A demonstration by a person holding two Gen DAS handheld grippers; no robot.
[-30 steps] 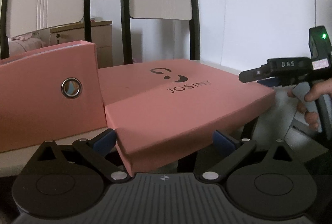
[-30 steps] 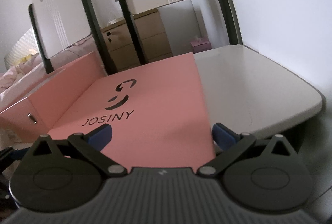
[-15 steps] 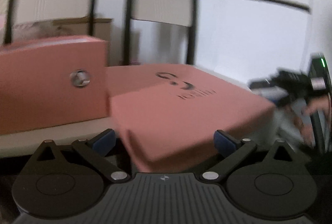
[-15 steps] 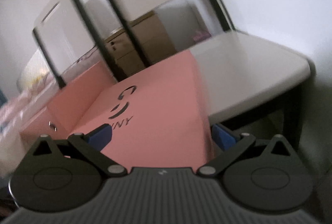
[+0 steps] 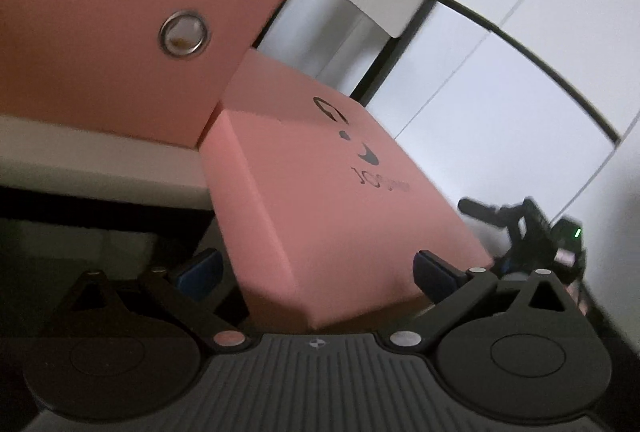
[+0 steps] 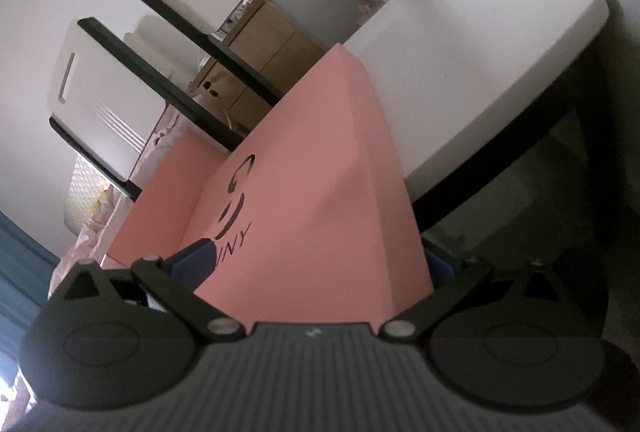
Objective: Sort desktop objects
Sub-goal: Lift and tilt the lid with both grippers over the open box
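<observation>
Both pairs of blue-padded fingers stand spread wide, one on each side of the pink lid [image 5: 320, 192], the flat box top printed with a dark logo. On the left gripper [image 5: 316, 270] the pads bracket the lid's near corner; whether they press on its edges cannot be told, since the near pad sits in shadow and a gap seems to remain. On the right gripper [image 6: 316, 262] the left pad lies against the printed face of the lid [image 6: 312, 192] and the right pad is tucked at its right edge, so it brackets the lid too, though firm contact is not clear. The lid juts off the near edge of the pale table [image 6: 480, 52], tilted, with its far end just beside the pink box [image 5: 112, 12] that carries a metal ring pull [image 5: 184, 32] and stands on the table [image 5: 100, 160]. Both views are strongly rolled.

My judgement is that the step in hand is carrying this lid with two grippers. To do it well, both should move at one pace and keep the lid level, because a wide, light card panel will bow or slip if one side leads. Grip near the rigid side walls, not on the thin flat face.
</observation>
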